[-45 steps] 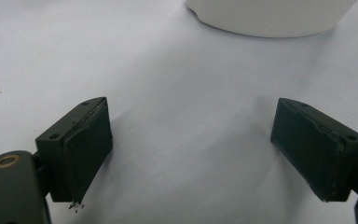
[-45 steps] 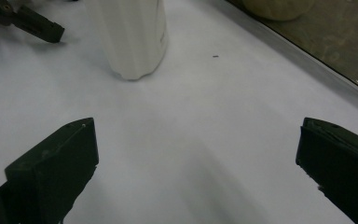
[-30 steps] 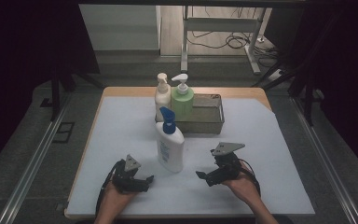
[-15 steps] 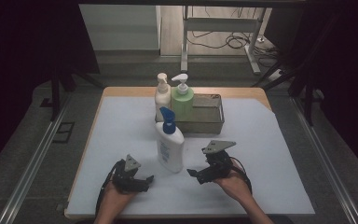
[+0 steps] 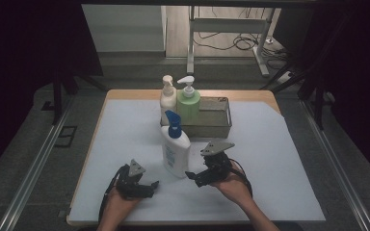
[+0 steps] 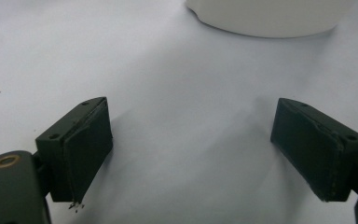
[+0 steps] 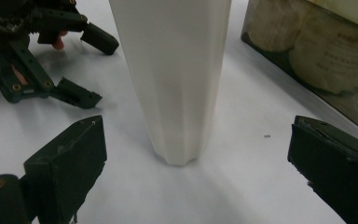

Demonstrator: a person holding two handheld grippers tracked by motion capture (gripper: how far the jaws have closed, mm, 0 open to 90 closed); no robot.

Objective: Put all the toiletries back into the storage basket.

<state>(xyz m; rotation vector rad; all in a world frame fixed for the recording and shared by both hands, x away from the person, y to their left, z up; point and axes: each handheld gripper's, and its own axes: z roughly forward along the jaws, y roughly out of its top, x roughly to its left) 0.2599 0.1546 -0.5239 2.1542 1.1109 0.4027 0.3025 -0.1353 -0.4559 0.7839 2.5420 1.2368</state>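
A white lotion bottle with a blue pump [image 5: 175, 144] stands upright on the white table cover, near the front middle. My right gripper [image 5: 194, 176] is just right of its base, open, jaws aimed at the bottle [image 7: 172, 79], which rises ahead of the gap between the jaws. My left gripper [image 5: 150, 187] rests low on the cover to the bottle's left, open with nothing between its jaws [image 6: 191, 154]; the bottle's base [image 6: 270, 18] lies ahead of it. In the right gripper view the left gripper [image 7: 81, 70] lies beyond the bottle.
A metal tray [image 5: 221, 126] sits behind the bottle. Against its left end stand a green pump bottle [image 5: 188, 102] and a cream pump bottle [image 5: 167, 97]. The white cover [image 5: 279, 159] spreads bare to the right and left. The table's front edge runs just below my hands.
My right gripper has moved left and down, closing in on the lotion bottle's base. The left gripper has shifted slightly right toward the bottle.
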